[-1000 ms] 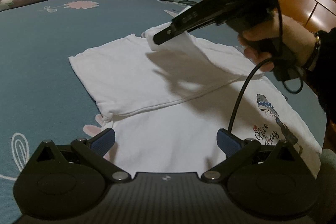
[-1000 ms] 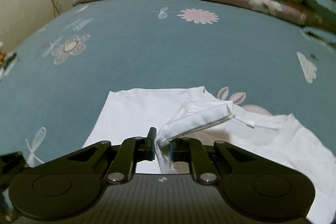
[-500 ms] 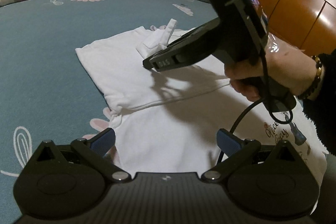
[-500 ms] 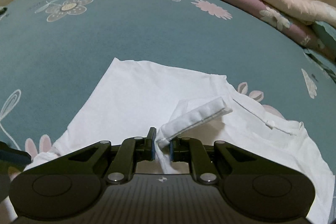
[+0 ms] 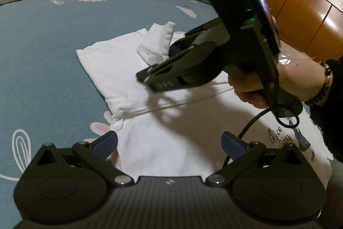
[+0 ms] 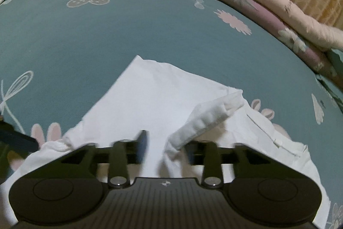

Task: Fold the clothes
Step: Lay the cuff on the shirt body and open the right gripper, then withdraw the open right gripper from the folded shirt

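A white cotton T-shirt (image 5: pixel 171 138) lies partly folded on the teal flowered bedspread (image 5: pixel 47 53). Its sleeve (image 6: pixel 205 121) runs diagonally up-right from the right gripper (image 6: pixel 167 149), whose jaws are opening around it. The left gripper (image 5: pixel 169 143) hovers open, empty, farther off.
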